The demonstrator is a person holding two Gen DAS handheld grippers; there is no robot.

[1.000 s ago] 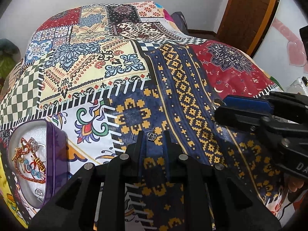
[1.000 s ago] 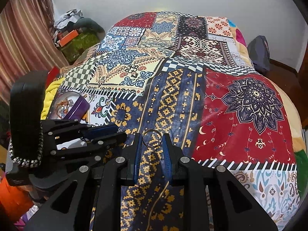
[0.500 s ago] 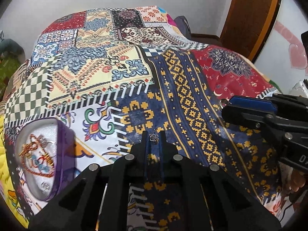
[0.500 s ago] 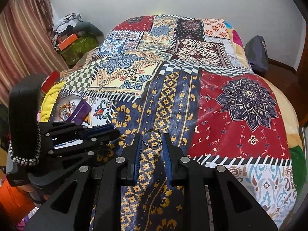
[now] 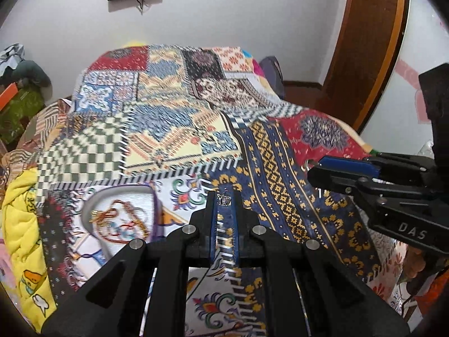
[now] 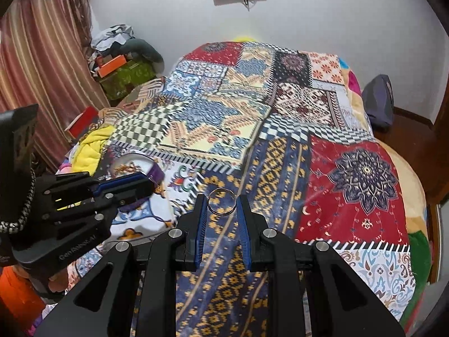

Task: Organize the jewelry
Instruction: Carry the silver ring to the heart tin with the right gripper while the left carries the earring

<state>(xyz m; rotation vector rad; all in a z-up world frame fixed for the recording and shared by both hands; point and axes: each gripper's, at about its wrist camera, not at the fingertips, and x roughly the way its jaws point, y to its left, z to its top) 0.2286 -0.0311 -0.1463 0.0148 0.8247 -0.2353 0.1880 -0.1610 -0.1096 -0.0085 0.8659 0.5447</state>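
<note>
My left gripper (image 5: 224, 200) is shut on a small silver crown-shaped ring (image 5: 224, 200), held above the patchwork bedspread. The right gripper (image 6: 221, 201) is shut on a plain silver band ring (image 6: 221, 201) pinched between its blue pads. A purple-rimmed jewelry box (image 5: 123, 219) with a white lining lies open on the bed, left of the left gripper, holding tangled red and gold chains. In the right wrist view the same box (image 6: 157, 172) sits partly hidden behind the left gripper (image 6: 148, 181). The right gripper (image 5: 311, 170) shows at the right edge of the left wrist view.
The patchwork bedspread (image 6: 280, 129) covers the whole bed. A yellow garment (image 5: 22, 224) lies at the bed's left edge. Clutter and boxes (image 6: 118, 70) stand by a curtain at far left. A wooden door (image 5: 364, 50) is at the right, a dark bag (image 6: 378, 101) on the floor.
Both grippers have lifted and tilted up, so more wall shows. The left gripper closed on the crown ring and raised it off the bedspread, drifting toward the box. The right still holds its band ring.
</note>
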